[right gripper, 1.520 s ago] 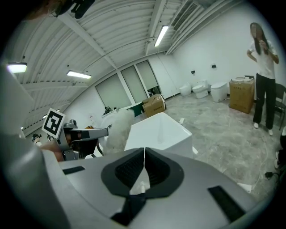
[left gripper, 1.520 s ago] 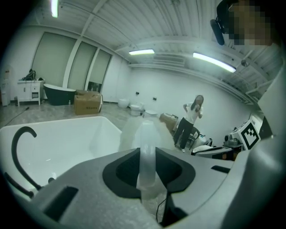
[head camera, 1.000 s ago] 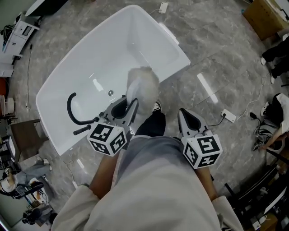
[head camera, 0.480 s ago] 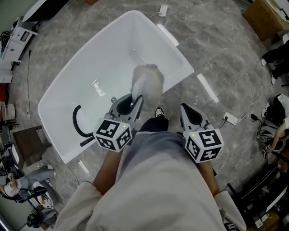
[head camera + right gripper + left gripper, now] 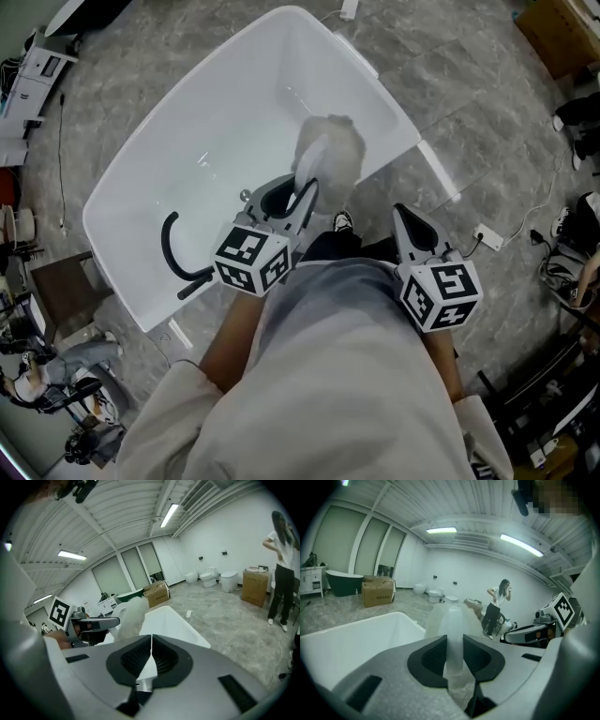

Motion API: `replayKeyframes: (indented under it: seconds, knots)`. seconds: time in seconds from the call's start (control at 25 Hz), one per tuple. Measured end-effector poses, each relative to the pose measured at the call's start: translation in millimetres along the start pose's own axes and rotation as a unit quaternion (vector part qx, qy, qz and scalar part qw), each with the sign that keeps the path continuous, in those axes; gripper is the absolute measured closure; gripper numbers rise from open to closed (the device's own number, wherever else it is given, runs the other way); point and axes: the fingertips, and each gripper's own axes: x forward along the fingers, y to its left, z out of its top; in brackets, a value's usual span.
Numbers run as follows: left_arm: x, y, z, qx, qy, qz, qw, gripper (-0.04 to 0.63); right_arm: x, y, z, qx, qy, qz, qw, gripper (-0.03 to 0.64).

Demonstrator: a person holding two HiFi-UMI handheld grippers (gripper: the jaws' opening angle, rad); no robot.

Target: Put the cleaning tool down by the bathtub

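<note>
Now, head view: my left gripper (image 5: pixel 302 195) and right gripper (image 5: pixel 405 220) have slid along the bathtub (image 5: pixel 234 112), the fluffy white cleaning tool (image 5: pixel 330 150) just ahead of the left one, over the tub's near side, not down yet. Left gripper view: jaws pinch its pale handle (image 5: pixel 453 634). Right gripper view: jaws together, empty.

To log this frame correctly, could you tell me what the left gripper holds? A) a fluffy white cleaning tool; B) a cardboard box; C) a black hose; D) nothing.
A: the left gripper is shut on the handle of the fluffy white cleaning tool.
</note>
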Motion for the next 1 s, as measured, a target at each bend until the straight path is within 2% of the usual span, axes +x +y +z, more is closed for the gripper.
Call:
replayKeyframes:
  seconds: [0.16, 0.32, 0.44, 0.64, 1.0]
  knots:
    - [3, 8, -6, -0.011, 0.000, -0.004, 0.9999, 0.511, 3, 4, -6, 0.002, 0.006, -0.007, 1.000, 0.604]
    - [10, 2, -14, 0.009, 0.016, -0.008, 0.9998, 0.511, 3, 4, -11, 0.005, 0.013, -0.011, 1.000, 0.604]
    - [18, -2, -18, 0.006, 0.016, -0.015, 0.9997, 0.511, 4, 4, -11, 0.003, 0.020, -0.010, 1.000, 0.604]
    - [32, 0, -27, 0.016, 0.009, -0.009, 0.9998, 0.511, 7, -3, -10, -0.005, 0.028, -0.006, 1.000, 0.604]
    - [43, 9, -47, 0.027, 0.019, 0.016, 0.9993, 0.511, 8, -10, -8, -0.014, 0.041, 0.006, 0.999, 0.604]
